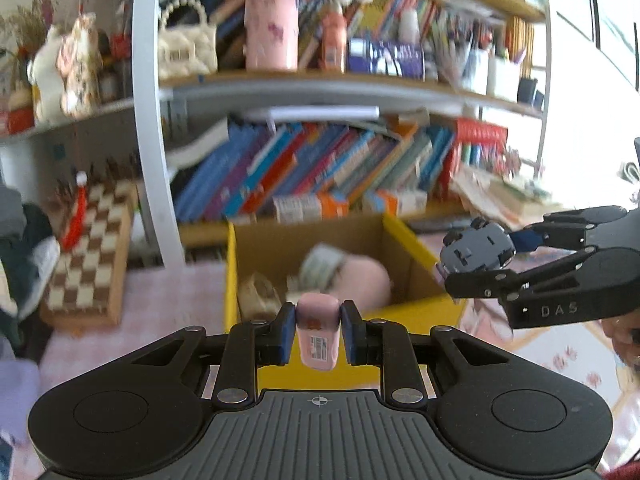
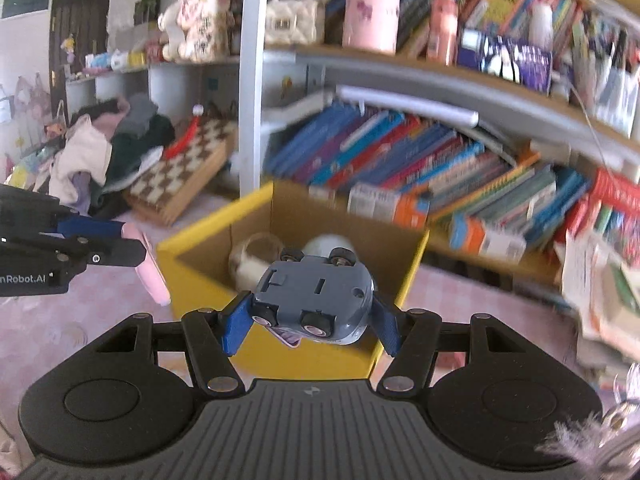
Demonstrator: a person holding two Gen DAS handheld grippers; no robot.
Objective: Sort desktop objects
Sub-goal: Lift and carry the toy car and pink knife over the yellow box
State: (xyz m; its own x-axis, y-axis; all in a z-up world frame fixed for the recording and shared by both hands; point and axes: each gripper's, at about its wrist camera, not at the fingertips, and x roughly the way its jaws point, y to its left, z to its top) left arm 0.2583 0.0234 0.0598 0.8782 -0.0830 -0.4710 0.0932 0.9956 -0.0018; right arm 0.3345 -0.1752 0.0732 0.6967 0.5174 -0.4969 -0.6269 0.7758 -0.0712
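Observation:
My left gripper (image 1: 319, 332) is shut on a small pink eraser-like block (image 1: 318, 330) with a barcode label, held upright between the blue pads in front of a yellow cardboard box (image 1: 316, 376). My right gripper (image 2: 310, 316) is shut on a grey toy car (image 2: 314, 300) held wheels-up, just before the same yellow box (image 2: 208, 280). In the left wrist view the right gripper (image 1: 472, 254) with the car (image 1: 476, 250) hangs over the box's right corner. In the right wrist view the left gripper (image 2: 138, 256) with the pink block (image 2: 150, 272) is at the left.
Inside the box lie a roll of tape (image 1: 322, 266), a pink rounded thing (image 1: 364, 280) and a pale woven object (image 1: 256, 294). Behind stands a bookshelf (image 1: 320, 172) full of books. A chessboard (image 1: 90, 256) leans at the left. A pink patterned cloth (image 1: 152, 304) covers the desk.

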